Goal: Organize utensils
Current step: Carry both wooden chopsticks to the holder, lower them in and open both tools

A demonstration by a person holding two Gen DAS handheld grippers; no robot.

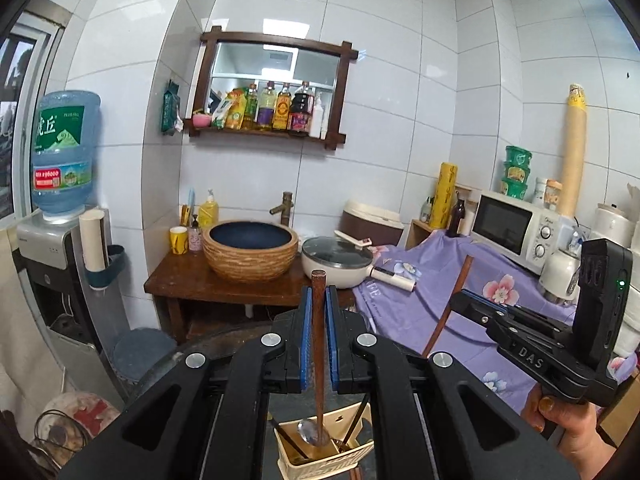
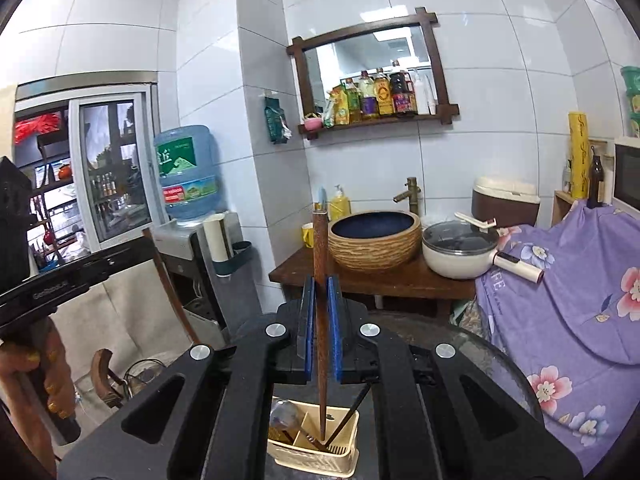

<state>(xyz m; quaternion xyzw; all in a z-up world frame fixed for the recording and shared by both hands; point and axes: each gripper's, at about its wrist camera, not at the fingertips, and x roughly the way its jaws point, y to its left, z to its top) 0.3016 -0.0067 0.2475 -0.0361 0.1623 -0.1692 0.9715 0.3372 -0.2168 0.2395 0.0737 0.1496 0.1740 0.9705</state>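
White-tiled kitchen corner. Wooden-framed wall shelf carries a row of oil and sauce bottles. Below it, a dark wooden counter bears a woven-pattern basin with a brass tap behind, and a cream lidded pan at its right. Water dispenser with a blue bottle stands at left; white microwave at right, above a purple floral cloth.

Left gripper: blue pads closed tight on a brown wooden chopstick, held near upright. Its lower tip hangs over, or just inside, a cream utensil caddy sitting on a round glass table; cannot tell if the tip touches. A metal spoon and dark sticks lie in the caddy's compartments.

Right gripper: pads likewise clamped on a second wooden chopstick, near upright, its low end reaching into the caddy beside a divider. Contact with the bottom not clear.

Each gripper shows in the other's view, at the frame edge, with a hand wrapped around the grip below it. The two chopsticks stand apart.
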